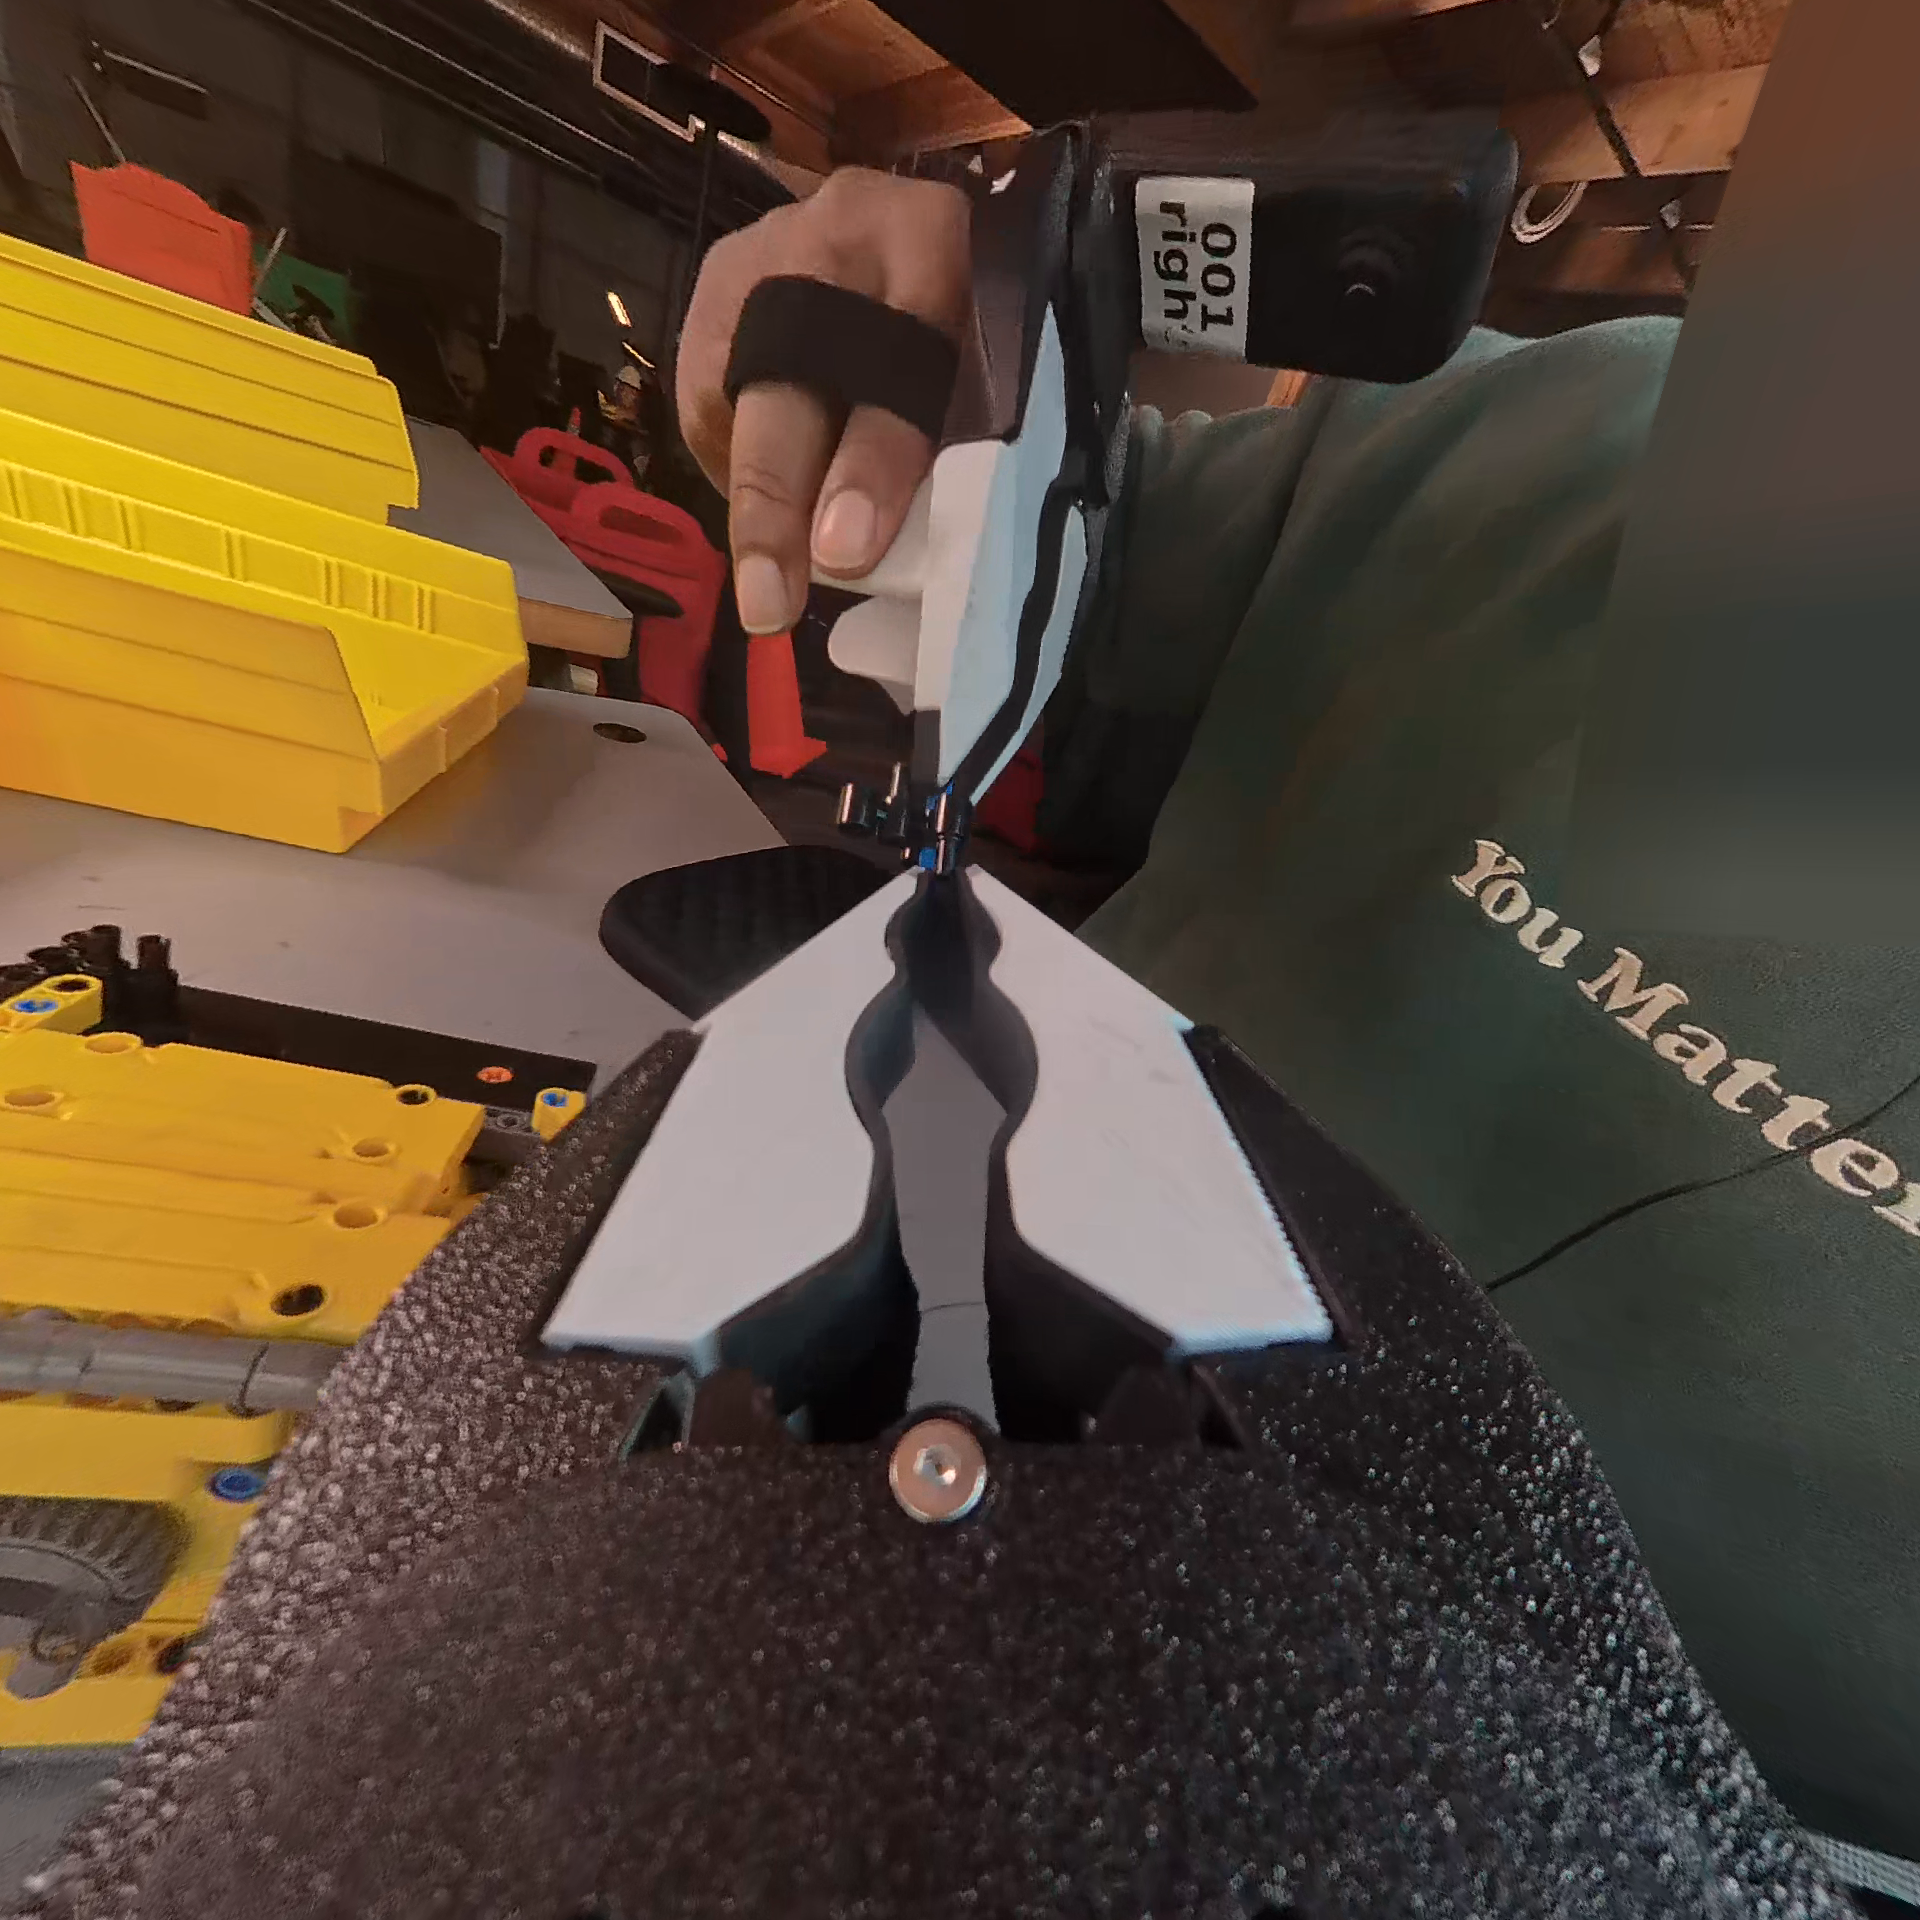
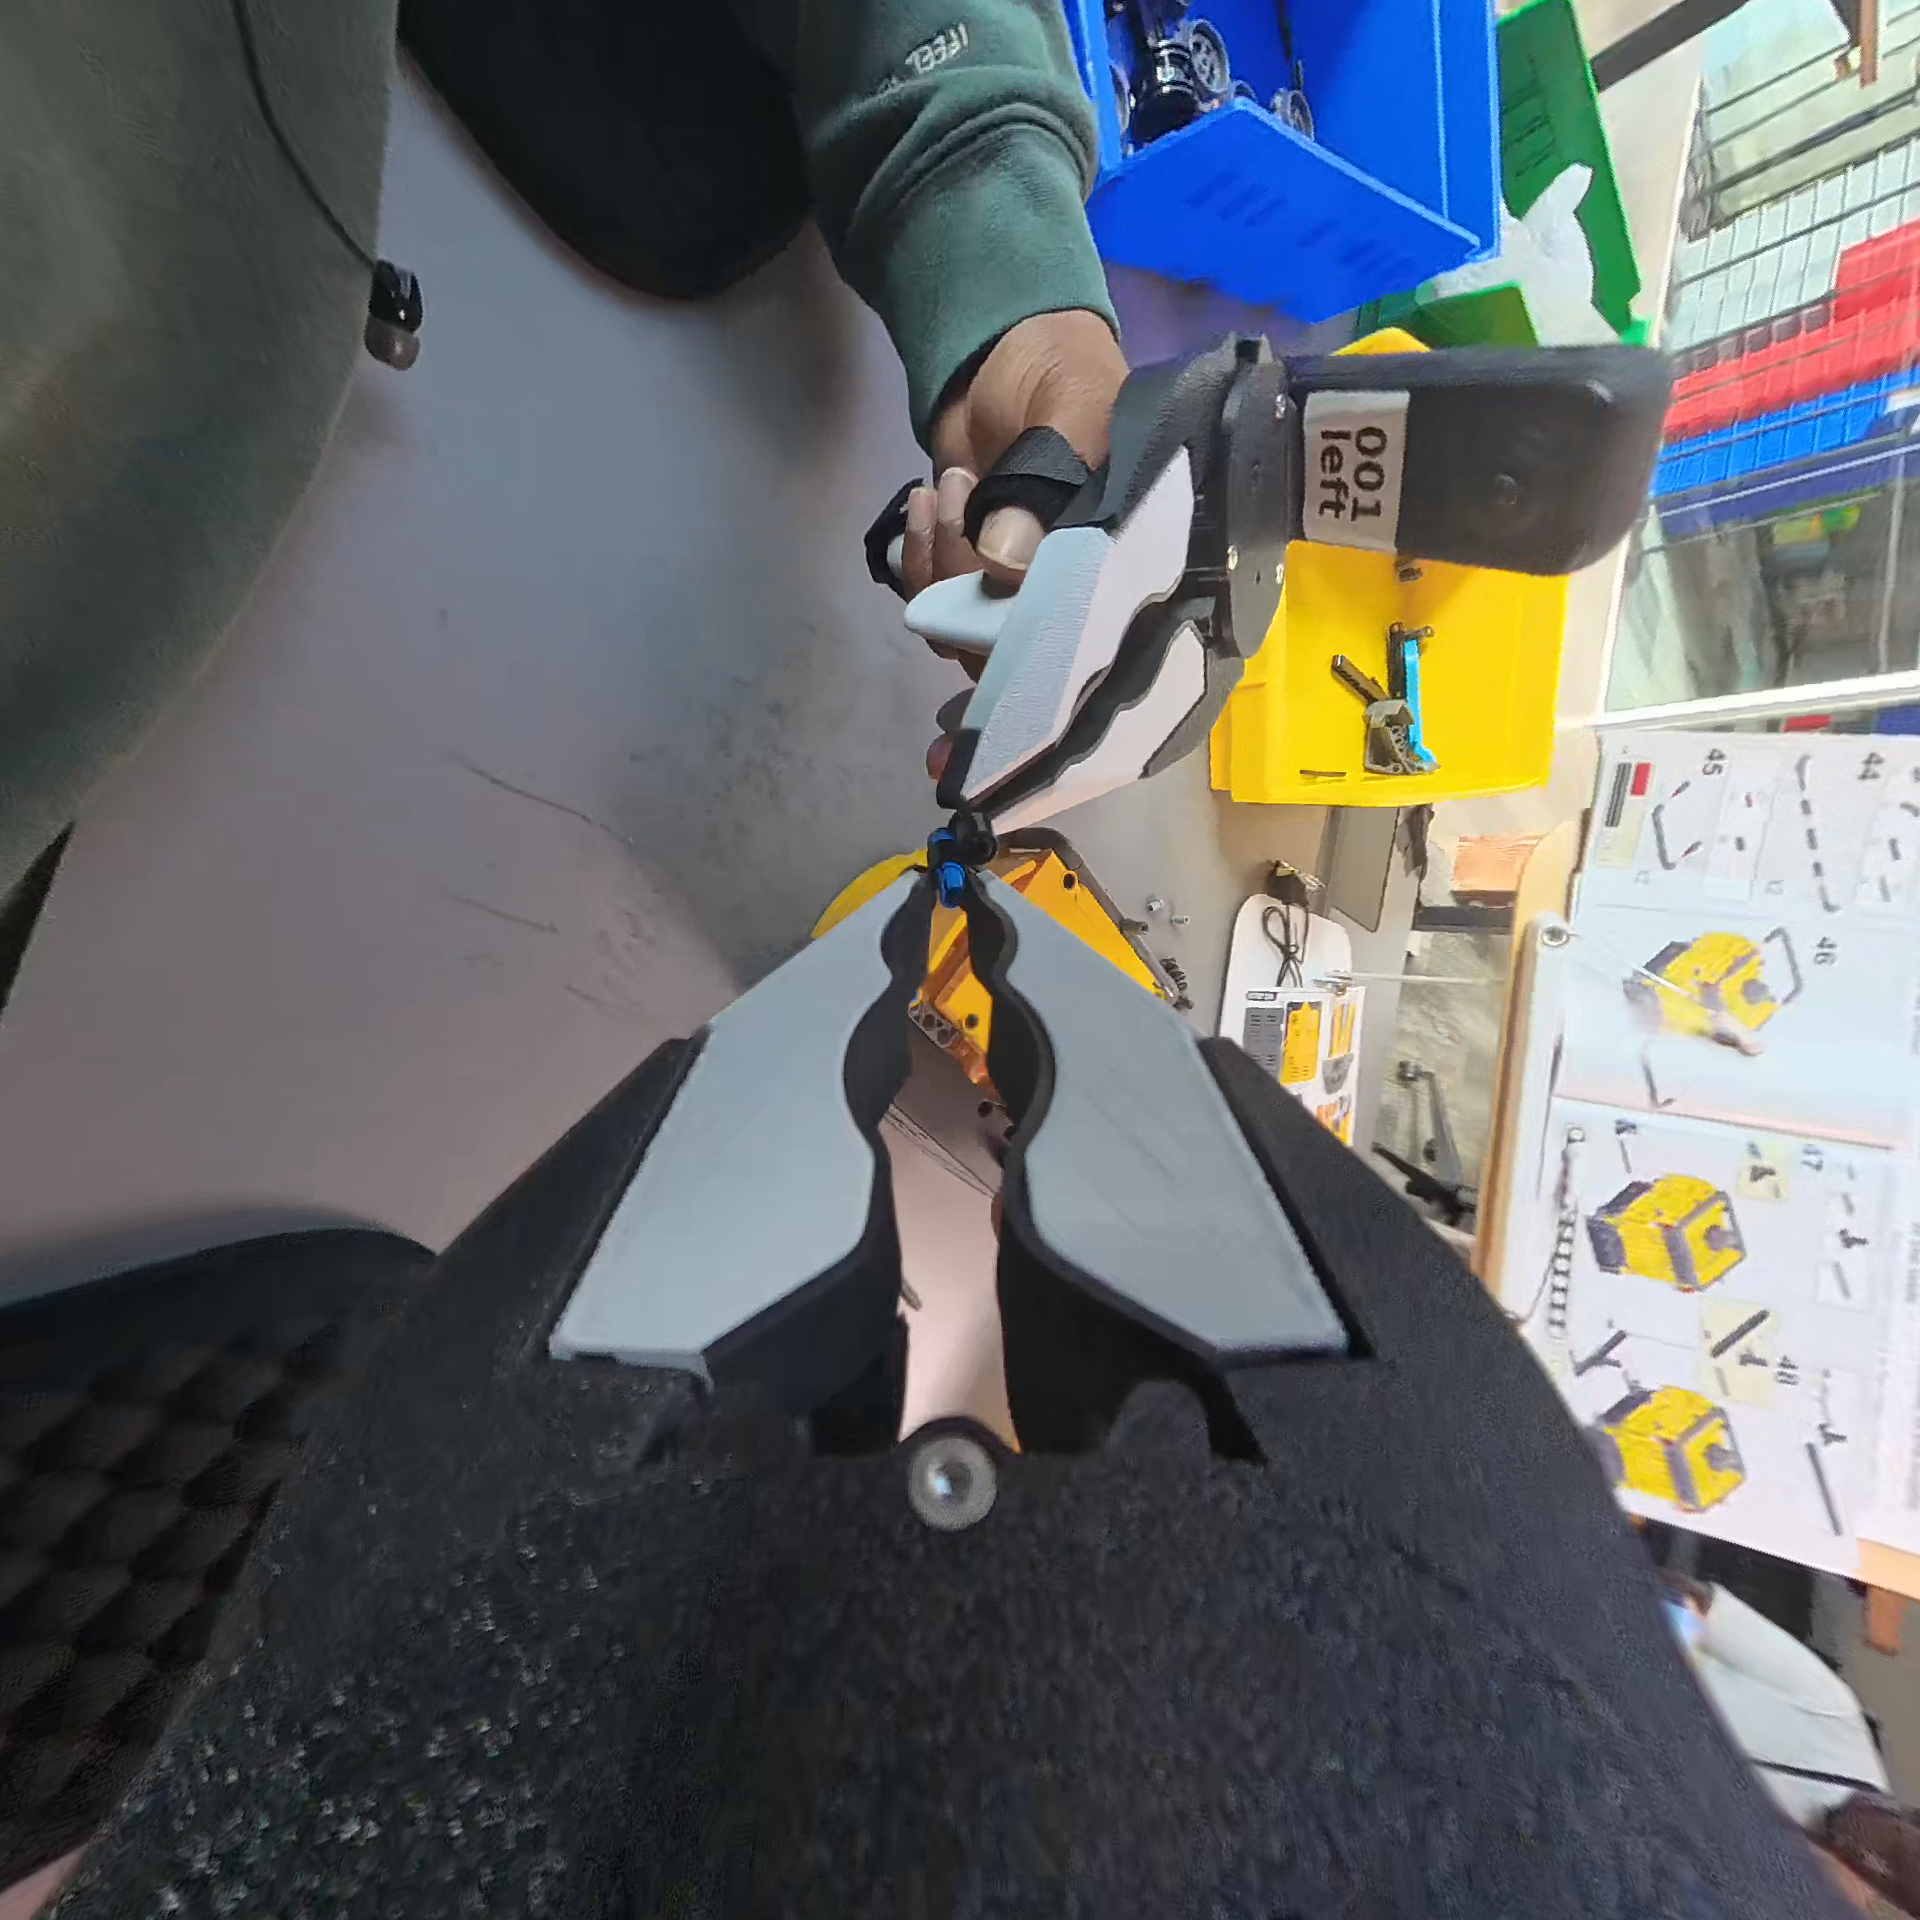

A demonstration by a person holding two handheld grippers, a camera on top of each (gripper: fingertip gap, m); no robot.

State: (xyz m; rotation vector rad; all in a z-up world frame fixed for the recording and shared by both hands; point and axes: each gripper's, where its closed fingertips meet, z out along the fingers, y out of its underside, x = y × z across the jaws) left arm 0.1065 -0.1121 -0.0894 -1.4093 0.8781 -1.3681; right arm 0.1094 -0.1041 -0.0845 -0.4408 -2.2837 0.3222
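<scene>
right gripper (image 2: 943, 902) pinches blue-black connector piece (image 2: 948, 871) | left gripper (image 2: 961, 808) grips opposite end

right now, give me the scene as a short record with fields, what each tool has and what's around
left tool: shut on small black and blue connector piece
right tool: shut on the same piece, tip to tip with the left
piece position: held in the air between both tips
below left: yellow brick model on grey table
behind: yellow bins
right side: instruction sheets, blue bin
</scene>
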